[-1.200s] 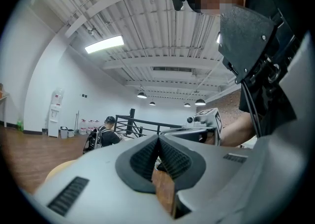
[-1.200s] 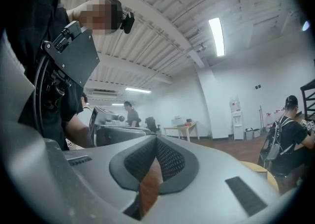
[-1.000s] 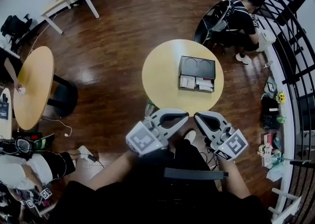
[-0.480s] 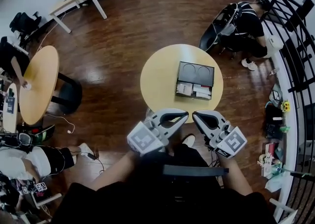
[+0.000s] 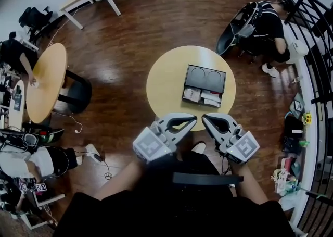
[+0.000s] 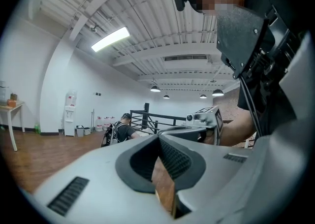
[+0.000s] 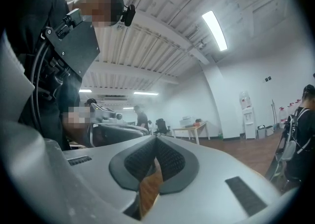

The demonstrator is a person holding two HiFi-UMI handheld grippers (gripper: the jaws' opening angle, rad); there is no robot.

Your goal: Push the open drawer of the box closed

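From above, a round yellow counter point(image 5: 166, 82) stands on the dark wooden floor point(image 5: 125, 38). A black box point(image 5: 206, 78) sits right of its middle. The drawer point(image 5: 202, 96) is pulled out on the near side, open, with white papers showing inside. The left gripper point(image 5: 193, 120) and the right gripper point(image 5: 205, 119) are side by side at the counter's near rim, tips angled towards each other. Both are clear of the box, with bare counter between them and the drawer. Far right, a person in black point(image 5: 263, 20) is crouched beside a dark chair.

In the left gripper view the jaws are pressed together with nothing between them — only a sliver of wooden floor shows under the ridged pads point(image 6: 172, 159). The other gripper lies just beyond on the right. Far off, a railing point(image 6: 152, 118) and a water dispenser point(image 6: 70, 112) stand by the white wall.

In the right gripper view the jaws are likewise closed and empty, pad against pad. Past them — far across the room — are a light table point(image 7: 191, 130) and another water dispenser point(image 7: 246, 112).
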